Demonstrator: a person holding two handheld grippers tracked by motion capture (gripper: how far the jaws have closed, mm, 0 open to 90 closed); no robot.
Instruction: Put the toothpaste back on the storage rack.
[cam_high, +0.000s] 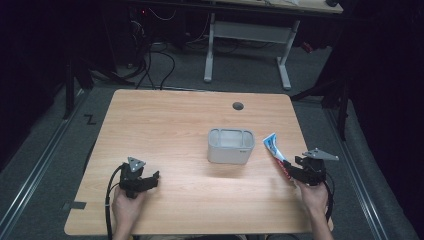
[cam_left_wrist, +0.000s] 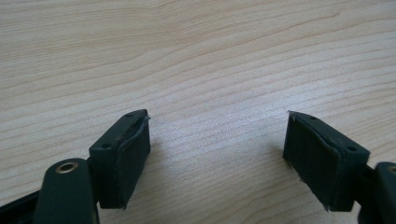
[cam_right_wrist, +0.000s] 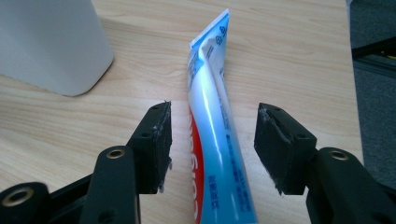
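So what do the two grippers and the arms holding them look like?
Both grippers, left and right, are black, each with two blocky jaws faced with flat dark pads. A grey three-cornered plate sits on top of each. A black cable trails from each. Brass-coloured bushings mark the jaw arms. The forearms are bare, with no sleeves.

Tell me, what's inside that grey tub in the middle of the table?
The grey tub has dividers near both ends; what shows of its pale inside looks empty. Its near wall hides the bottom. The toothpaste tube lies outside, to its right.
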